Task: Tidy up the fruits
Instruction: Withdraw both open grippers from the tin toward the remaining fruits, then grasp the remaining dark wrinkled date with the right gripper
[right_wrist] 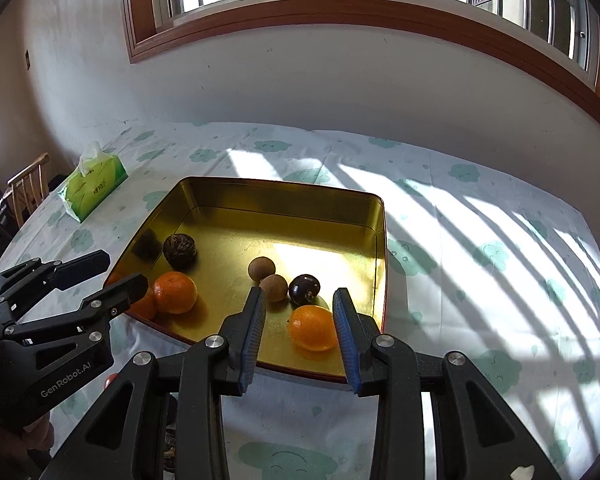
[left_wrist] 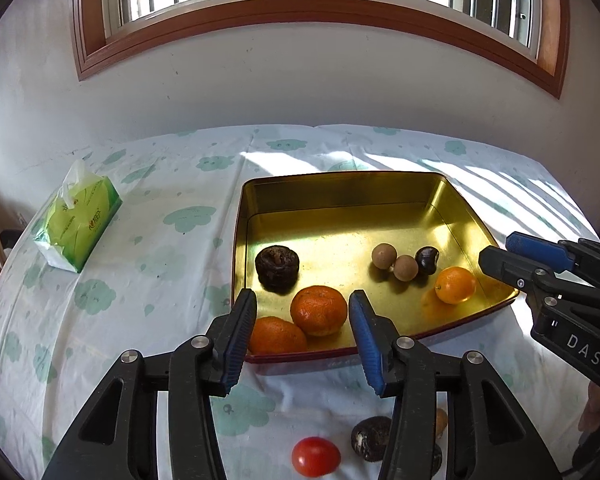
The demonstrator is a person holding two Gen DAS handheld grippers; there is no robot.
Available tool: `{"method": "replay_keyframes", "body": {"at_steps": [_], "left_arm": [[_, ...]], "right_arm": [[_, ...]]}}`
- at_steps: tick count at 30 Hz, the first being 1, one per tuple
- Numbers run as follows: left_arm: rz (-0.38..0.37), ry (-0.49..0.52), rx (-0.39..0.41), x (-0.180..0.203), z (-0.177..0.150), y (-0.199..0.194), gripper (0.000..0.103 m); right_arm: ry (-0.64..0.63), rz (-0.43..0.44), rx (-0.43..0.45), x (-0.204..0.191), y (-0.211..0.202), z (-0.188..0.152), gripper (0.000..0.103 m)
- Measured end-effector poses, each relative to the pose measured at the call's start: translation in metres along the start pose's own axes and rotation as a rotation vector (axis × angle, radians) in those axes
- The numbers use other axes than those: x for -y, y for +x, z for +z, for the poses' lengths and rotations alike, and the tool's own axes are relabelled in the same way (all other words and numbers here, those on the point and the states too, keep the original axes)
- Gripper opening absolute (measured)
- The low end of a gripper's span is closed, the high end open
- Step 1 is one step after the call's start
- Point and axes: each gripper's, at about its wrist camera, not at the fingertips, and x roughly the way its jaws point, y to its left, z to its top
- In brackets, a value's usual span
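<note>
While both grippers hover with nothing between their pads, the left gripper stands parted at lower centre and the right gripper parted more narrowly. Beyond, the gold tray holds two mandarins, an orange, two longans and dark fruits; a tomato lies outside, nearest.

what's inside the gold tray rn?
Gold tray holds three oranges, two tan round fruits, a dark wrinkled fruit and a dark glossy one. One orange is partly hidden by a finger.

Gold tray, orange mandarins, green-clouded white tablecloth
</note>
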Motion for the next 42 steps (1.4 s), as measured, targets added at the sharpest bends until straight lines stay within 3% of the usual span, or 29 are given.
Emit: {"method": "replay_keyframes", "body": {"at_steps": [10, 23, 42], "left_arm": [[0.023, -0.031, -0.013, -0.013, -0.047, -0.036, 0.051], [0.079, -0.105, -0.084, -0.044, -0.116, -0.043, 0.051], [0.090, -0.166, -0.098, -0.074, -0.144, -0.042, 0.051]], "right_arm": [[0.013, -0.011, -0.013, 0.003, -0.030, -0.041, 0.032], [0.009, -0.009, -0.113, -0.005, -0.032, -0.115, 0.032], [-0.096, 0.081, -0.163, -0.068, -0.017, -0.131, 0.035]]}}
